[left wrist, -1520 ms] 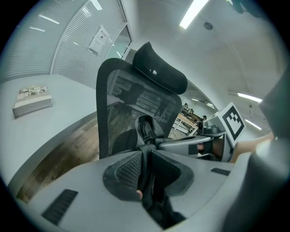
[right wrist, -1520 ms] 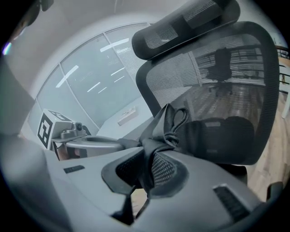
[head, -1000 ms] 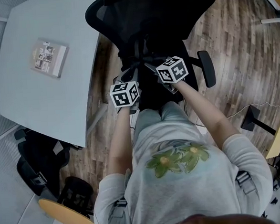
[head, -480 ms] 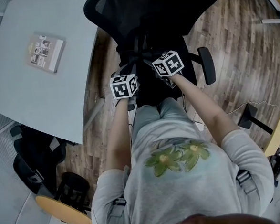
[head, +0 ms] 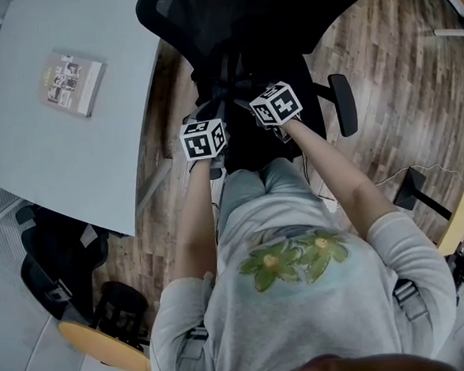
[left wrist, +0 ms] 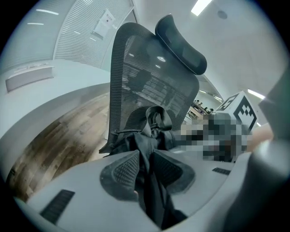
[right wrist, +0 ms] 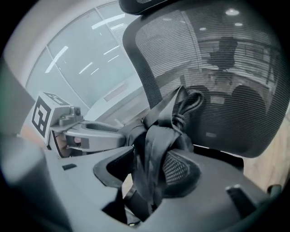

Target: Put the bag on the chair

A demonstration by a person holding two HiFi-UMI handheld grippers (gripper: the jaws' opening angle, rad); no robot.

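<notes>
While the bag [head: 239, 83] rests on the seat of the chair [head: 204, 16], against the mesh back, both grippers hang over it with its black straps running up between their jaws. The left gripper [left wrist: 146, 168] is opening; a bunched strap fills the narrow gap and touches both pads. The right gripper [right wrist: 149, 171] is also opening and stands wider. Its strap leans on the pad at 3 o'clock, and a slit of light shows beside the pad at 9 o'clock.

In the head view the right gripper sits at about 2 o'clock of the left one, close beside it. The chair lies at 12 o'clock from the person, and the table [head: 72, 160] with a booklet [head: 73, 83] lies at 9 to 10 o'clock of the chair.

Compared with a second ago, both grippers keep much the same place over the seat. Everything in the head view has slid slightly toward 12 o'clock together. The bag has not shifted on the chair.
</notes>
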